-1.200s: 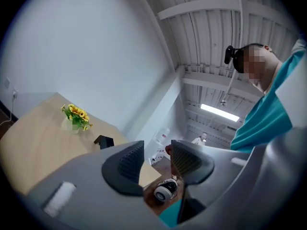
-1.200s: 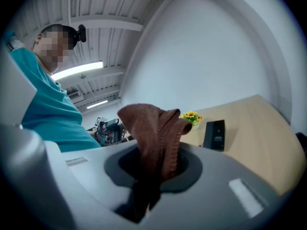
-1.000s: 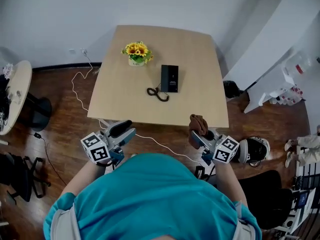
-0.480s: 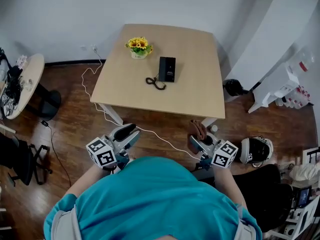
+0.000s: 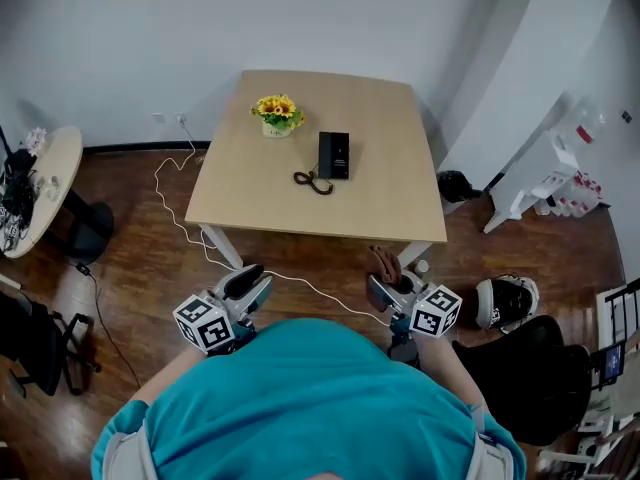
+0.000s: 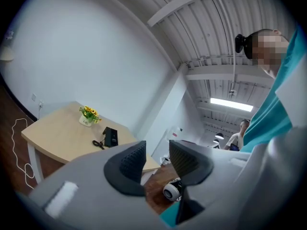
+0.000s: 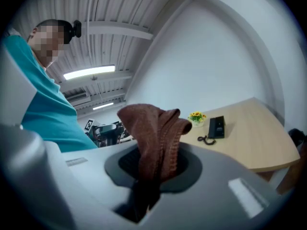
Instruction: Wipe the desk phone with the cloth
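1. A black desk phone (image 5: 334, 155) lies near the middle of a pale wooden table (image 5: 390, 203), well apart from both grippers.
2. The right gripper (image 7: 153, 164) has fingers clenched on a brown knitted cloth (image 7: 156, 128); the left gripper (image 6: 157, 159) has fingers released, empty.
3. Best next: reach the table, lead with the cloth's loose fold, steady the phone with the left.
4. The phone's keys are too small to make out.

1 desk phone (image 5: 334, 155), 1 cloth (image 7: 153, 128), 1 flower pot (image 5: 277, 115), 1 sq. table (image 5: 380, 203).
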### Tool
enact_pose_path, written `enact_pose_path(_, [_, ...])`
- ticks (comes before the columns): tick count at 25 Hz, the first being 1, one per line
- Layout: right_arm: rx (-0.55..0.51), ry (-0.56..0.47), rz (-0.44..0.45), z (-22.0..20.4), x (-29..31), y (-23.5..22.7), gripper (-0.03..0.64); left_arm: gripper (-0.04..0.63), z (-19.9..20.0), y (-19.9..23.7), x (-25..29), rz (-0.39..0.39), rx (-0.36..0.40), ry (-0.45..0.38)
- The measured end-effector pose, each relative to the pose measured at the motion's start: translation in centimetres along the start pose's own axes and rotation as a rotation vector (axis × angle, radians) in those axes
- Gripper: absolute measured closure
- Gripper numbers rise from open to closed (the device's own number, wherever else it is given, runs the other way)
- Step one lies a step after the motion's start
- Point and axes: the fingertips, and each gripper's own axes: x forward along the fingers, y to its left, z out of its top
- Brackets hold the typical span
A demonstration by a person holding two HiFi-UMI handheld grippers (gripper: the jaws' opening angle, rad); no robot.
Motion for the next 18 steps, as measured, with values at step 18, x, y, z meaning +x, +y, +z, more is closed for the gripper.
enact_pose_path(18, [-0.03, 0.019, -0.008, 0.3, -0.8, 1.3, 0.551, 0.436, 1.2, -1.3, -0.1, -0.049, 0.055, -0.018])
